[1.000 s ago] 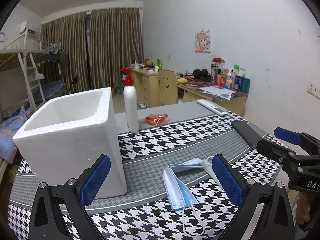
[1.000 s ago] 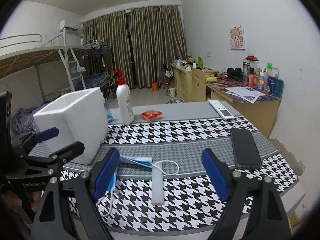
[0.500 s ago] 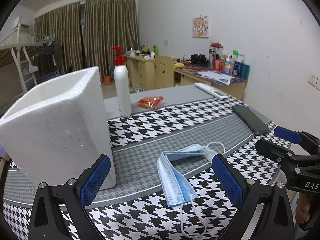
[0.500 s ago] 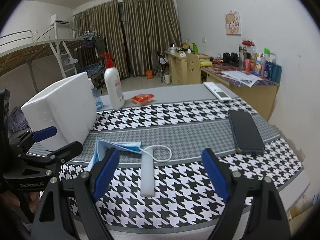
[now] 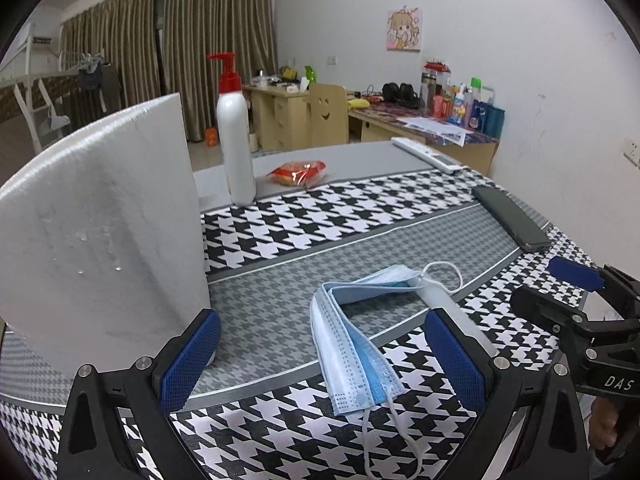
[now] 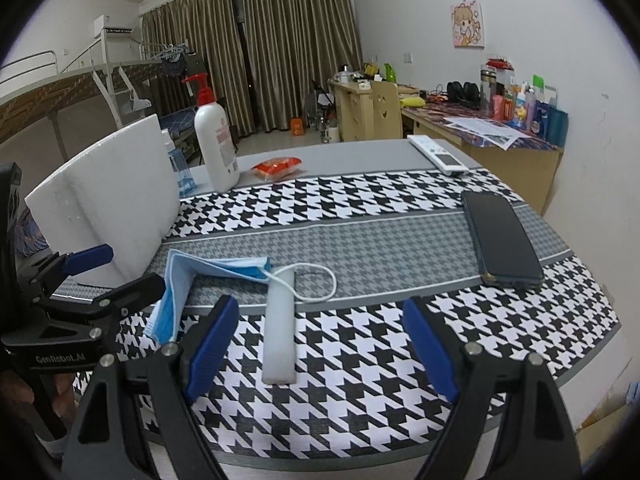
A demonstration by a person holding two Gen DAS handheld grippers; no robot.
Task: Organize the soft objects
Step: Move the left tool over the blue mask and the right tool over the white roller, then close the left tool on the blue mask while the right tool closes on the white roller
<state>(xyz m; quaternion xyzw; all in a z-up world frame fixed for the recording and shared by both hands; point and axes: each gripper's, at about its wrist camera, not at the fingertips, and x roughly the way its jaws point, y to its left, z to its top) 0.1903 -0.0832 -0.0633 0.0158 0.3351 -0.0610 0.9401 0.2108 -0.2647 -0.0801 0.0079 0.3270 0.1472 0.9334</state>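
Observation:
A folded blue face mask (image 5: 352, 340) lies on the houndstooth tablecloth (image 5: 320, 216), between my left gripper's open fingers and just beyond them. It also shows in the right wrist view (image 6: 188, 280). A white foam bar (image 6: 280, 332) lies beside it, with the mask's ear loop (image 6: 316, 280) draped over its far end. A white foam box (image 5: 100, 232) stands at the left. My left gripper (image 5: 320, 360) is open and empty. My right gripper (image 6: 320, 348) is open and empty, with the foam bar between its fingers.
A white pump bottle (image 5: 236, 140) and a red snack packet (image 5: 298, 172) stand at the back of the table. A black phone (image 6: 502, 240) lies at the right, a white remote (image 6: 438, 156) beyond it. A cluttered desk (image 6: 480, 120) runs along the right wall.
Both grippers have moved lower and closer to the table. The mask and the foam bar now sit between the fingers. Nothing on the table has moved.

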